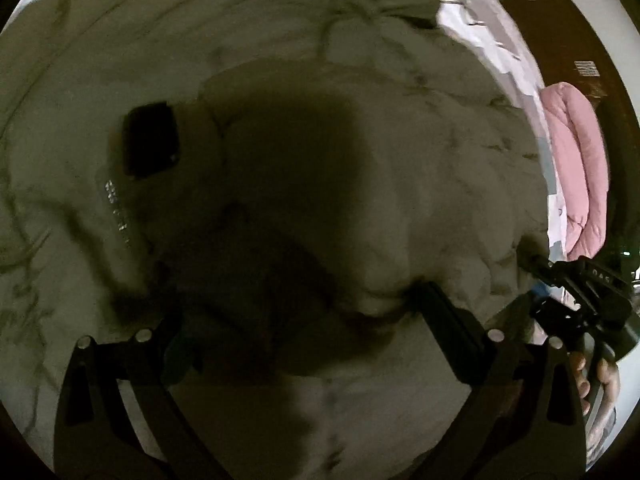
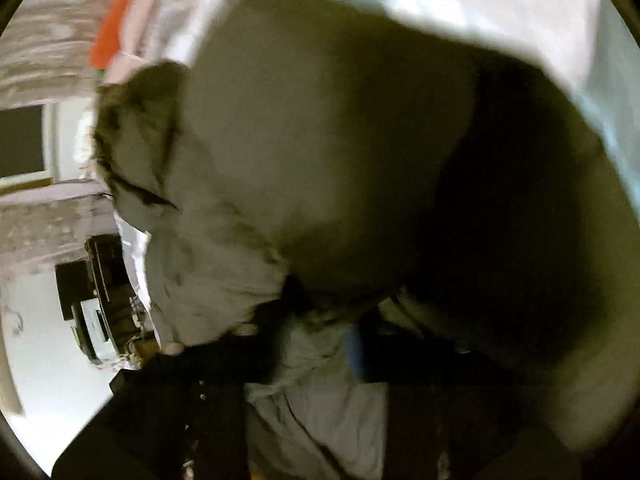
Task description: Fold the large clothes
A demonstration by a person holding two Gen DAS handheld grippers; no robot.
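The left gripper (image 1: 296, 312) has its jaws spread over the olive padded coat (image 1: 400, 160), which lies just beyond them; the right gripper (image 2: 320, 344) pinches its hem. Soft, bulky and slippery-looking, it's best taken by edges or seams

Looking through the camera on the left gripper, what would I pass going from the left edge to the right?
Black patch on the olive jacket → the jacket's puffy middle → pale patterned bedsheet → folded pink quilt → the right gripper at lower right, shut on the jacket's edge.
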